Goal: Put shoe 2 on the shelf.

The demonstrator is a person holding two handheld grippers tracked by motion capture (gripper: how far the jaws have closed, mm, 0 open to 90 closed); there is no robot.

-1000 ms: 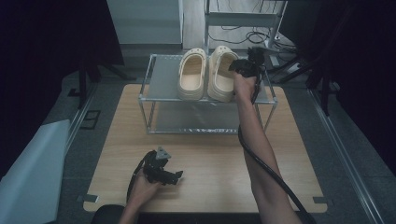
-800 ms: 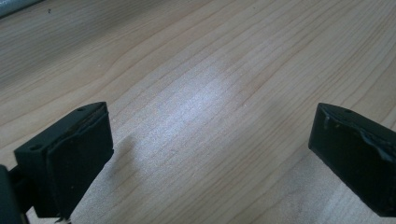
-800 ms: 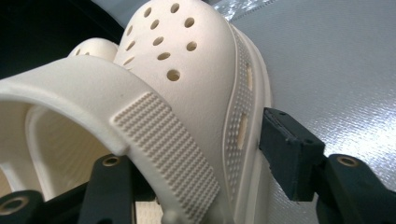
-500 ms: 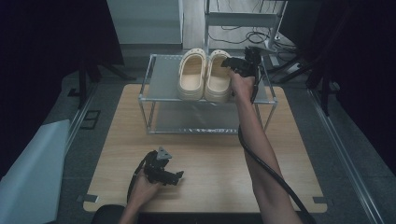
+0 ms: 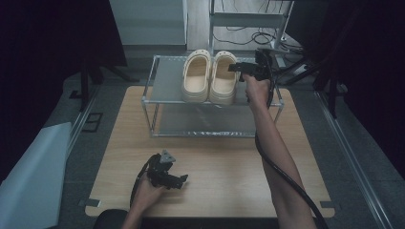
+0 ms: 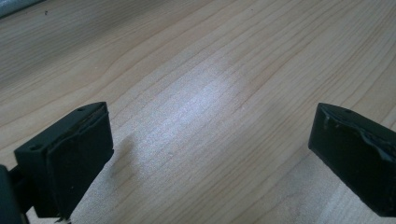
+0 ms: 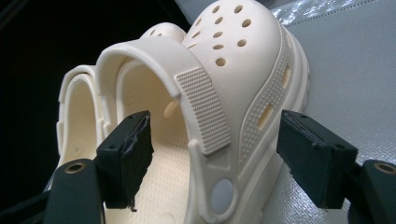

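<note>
The right tool (image 7: 215, 158) has just been opening and now stands with its jaws apart on either side of the near wall of the right clog (image 7: 243, 93), one jaw inside the opening, the other outside, neither pad pressing. That clog sits directly ahead of the tool on the top shelf of the rack (image 5: 167, 81), with the left clog (image 5: 196, 76) just beyond it, touching. Being moulded foam, the clog should be light, springy and somewhat grippy; the side wall by the strap rivet looks the firmest place to pinch. The left tool (image 6: 210, 154) rests open over the bench (image 6: 196, 70), holding nothing.
</note>
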